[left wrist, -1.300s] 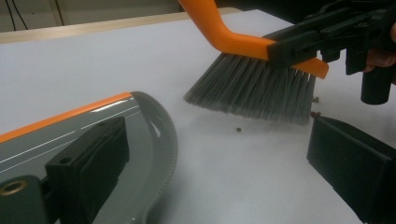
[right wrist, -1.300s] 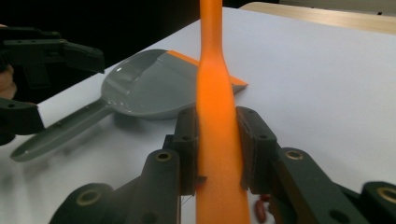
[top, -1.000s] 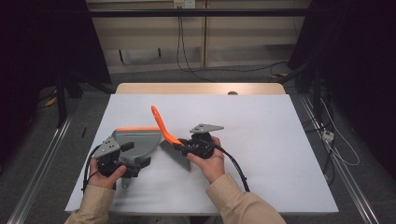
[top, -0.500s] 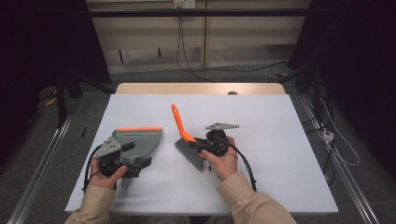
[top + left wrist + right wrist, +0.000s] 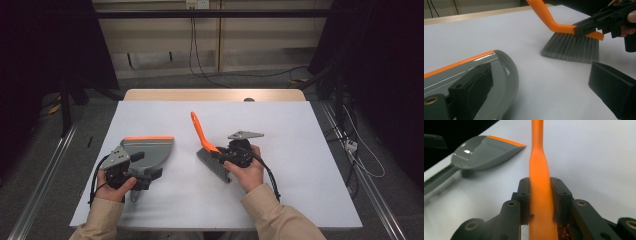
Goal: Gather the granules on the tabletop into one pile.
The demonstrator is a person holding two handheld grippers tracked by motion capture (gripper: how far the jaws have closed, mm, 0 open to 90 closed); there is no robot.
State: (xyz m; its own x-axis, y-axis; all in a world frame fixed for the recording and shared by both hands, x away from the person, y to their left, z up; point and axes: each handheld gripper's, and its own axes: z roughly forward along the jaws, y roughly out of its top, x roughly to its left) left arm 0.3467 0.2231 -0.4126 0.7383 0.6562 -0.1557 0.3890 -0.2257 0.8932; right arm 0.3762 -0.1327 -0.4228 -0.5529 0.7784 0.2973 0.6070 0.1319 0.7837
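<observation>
Now right tool (image 5: 231, 156) clamped on brush (image 5: 210, 150); dustpan (image 5: 150, 150) well apart, left.

Left gripper (image 5: 131, 170) rests low at the left, jaws spread wide; right gripper (image 5: 235, 154) sits to its right, jaws clamped

One brush (image 5: 212, 152), one dustpan (image 5: 147, 152), apparently nothing else on one table (image 5: 300, 190).

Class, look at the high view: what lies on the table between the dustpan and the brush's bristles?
Nothing: between the grey dustpan and the brush there is bare white tabletop, as the high view and the left gripper view show.
</observation>
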